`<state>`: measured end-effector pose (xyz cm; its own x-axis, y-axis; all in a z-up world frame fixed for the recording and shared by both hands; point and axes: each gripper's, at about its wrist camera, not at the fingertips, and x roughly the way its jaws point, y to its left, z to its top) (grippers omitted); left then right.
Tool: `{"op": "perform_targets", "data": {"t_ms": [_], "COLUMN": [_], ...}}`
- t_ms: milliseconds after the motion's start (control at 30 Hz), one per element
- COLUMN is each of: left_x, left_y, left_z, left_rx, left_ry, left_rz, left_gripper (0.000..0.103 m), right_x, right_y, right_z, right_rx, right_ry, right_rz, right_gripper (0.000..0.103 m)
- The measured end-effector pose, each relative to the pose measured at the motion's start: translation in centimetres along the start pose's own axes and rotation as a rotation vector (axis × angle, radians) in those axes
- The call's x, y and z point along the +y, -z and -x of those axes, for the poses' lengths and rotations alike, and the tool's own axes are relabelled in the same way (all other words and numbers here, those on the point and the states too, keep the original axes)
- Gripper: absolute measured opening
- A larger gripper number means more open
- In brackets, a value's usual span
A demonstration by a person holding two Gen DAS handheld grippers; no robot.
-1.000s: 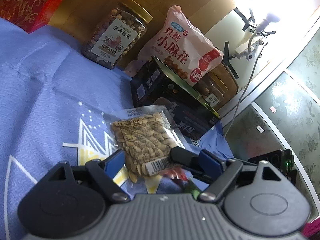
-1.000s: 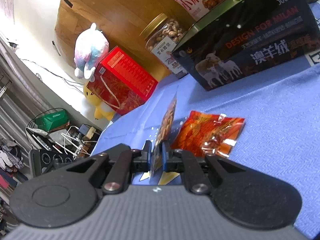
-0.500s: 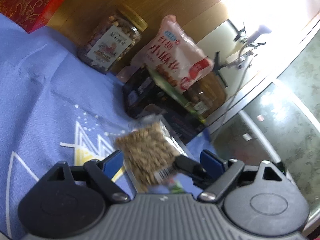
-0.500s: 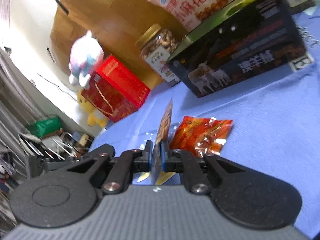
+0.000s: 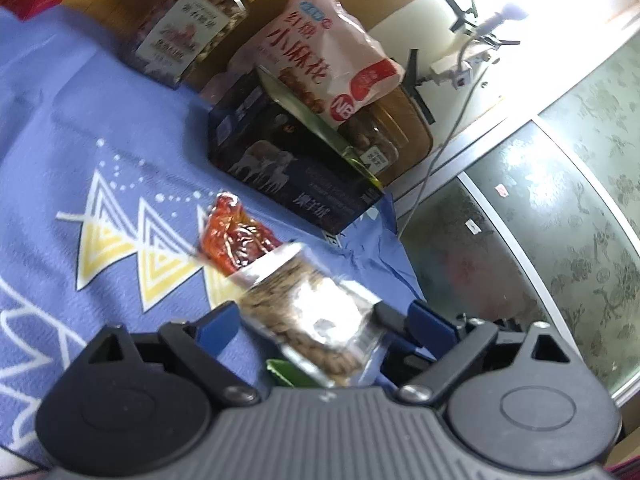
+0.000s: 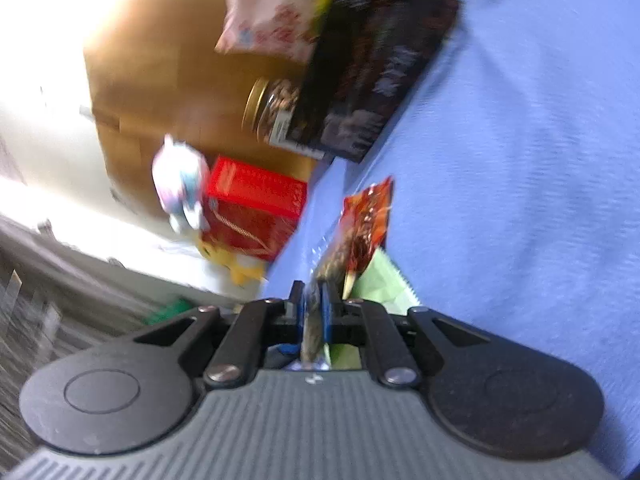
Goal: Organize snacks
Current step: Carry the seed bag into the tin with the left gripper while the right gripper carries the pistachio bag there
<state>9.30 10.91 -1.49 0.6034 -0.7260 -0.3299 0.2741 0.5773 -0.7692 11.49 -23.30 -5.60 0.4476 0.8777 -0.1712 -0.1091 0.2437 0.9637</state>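
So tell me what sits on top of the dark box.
A pink snack bag lies on the dark box, against its raised green flap. The box's inside is hidden.

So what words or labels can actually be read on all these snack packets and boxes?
"小麻花" on the pink bag, in large red characters.
"NB" in the red badge on the same bag.
Jar label: print too blurred to read.
Dark box: pale lettering on its side, too blurred to read.
Red packet and seed pouch: nothing readable.
Right wrist view: too blurred throughout.
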Motion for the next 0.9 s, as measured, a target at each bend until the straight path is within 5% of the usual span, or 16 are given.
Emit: {"op": "perform_targets", "data": {"t_ms": [167,267,367,500,700,800,900], "left_x": [-0.1,-0.7,-1.4,-3.0,-6.6,-7.1,-6.3], "left_y": [-0.1,-0.2,-0.4,-2.0,-9.0,-12.5,-15.2], "left_z": [-0.8,-1.8,-2.4,-3.1,-6.0,-8.9,-12.2], "left_rx": [0.035,0.044,0.042,0.044,0.051,0.068,0.092], "left_ry": [0.067,0.096,0.102,0.073,0.036,-0.011,-0.098], "left_rz": [0.067,0.086,0.089,0.035,-0.095,-0.105,-0.076], "left_gripper": [0.097,0.087,0.038,0.036,0.037,0.038,0.054], "right_x": [-1.7,-2.2,-1.2,1.3,6.6,8.0,9.2], "right_y": [-1.1,-1.5,-2.0,-3.8,-8.4,-11.5,-14.5], "right_z": [0.9,0.5,0.5,0.7,0.0,-1.0,-3.5], "right_rx": [-0.003,0.035,0.061,0.044,-0.076,-0.124,-0.134], "right_ry": [-0.117,-0.177,-0.159,-0.152,-0.101,-0.026,0.140], "right_rz": [-0.155,-0.216,-0.146,-0.027,0.187,0.234,0.340], "right_gripper": [0.011,0.011,0.011,0.011,0.011,0.013,0.018]}}
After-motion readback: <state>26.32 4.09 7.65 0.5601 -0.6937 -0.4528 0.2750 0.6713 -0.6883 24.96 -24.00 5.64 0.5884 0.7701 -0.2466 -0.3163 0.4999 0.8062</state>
